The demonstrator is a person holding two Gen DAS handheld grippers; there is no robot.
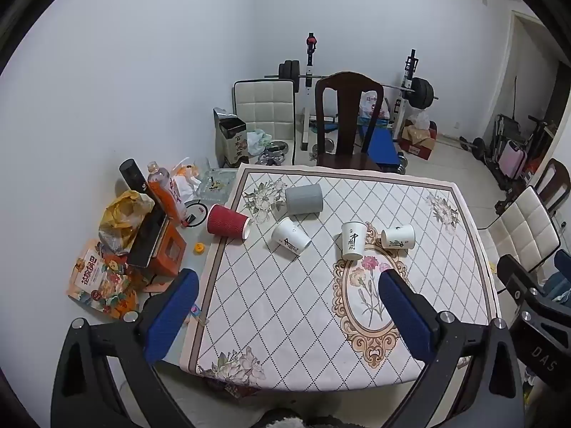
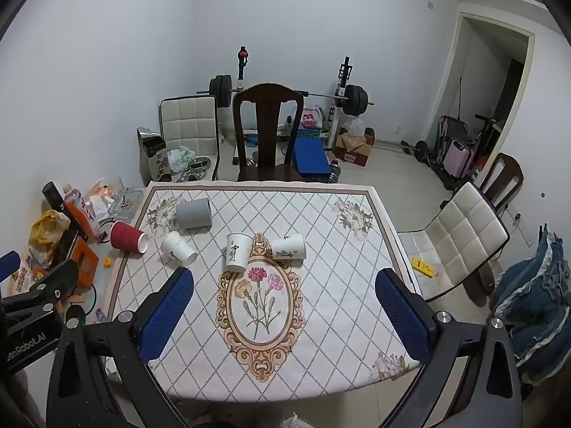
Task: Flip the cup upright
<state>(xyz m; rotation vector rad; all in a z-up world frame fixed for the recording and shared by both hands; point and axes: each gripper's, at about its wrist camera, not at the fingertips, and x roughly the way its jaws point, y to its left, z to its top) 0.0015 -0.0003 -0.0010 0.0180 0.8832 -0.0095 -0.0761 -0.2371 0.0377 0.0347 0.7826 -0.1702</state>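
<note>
Several cups lie on their sides on the patterned tablecloth (image 1: 285, 303): a red ribbed cup (image 1: 227, 226) at the left edge, a grey cup (image 1: 304, 198) behind, and three white paper cups (image 1: 289, 240), (image 1: 353, 240), (image 1: 398, 237). The right wrist view shows the same red cup (image 2: 128, 237), grey cup (image 2: 194, 213) and white cups (image 2: 178, 248), (image 2: 237, 252), (image 2: 289, 246). My left gripper (image 1: 288, 281) is open and empty, held above the table's near half. My right gripper (image 2: 284, 281) is open and empty, above the flower medallion.
Snack bags, a bottle and boxes (image 1: 142, 235) crowd the table's left side beside the cloth. A dark wooden chair (image 1: 348, 121) stands at the far edge, a white padded chair (image 2: 460, 235) at the right. Weight bench and barbell (image 2: 285, 96) stand behind.
</note>
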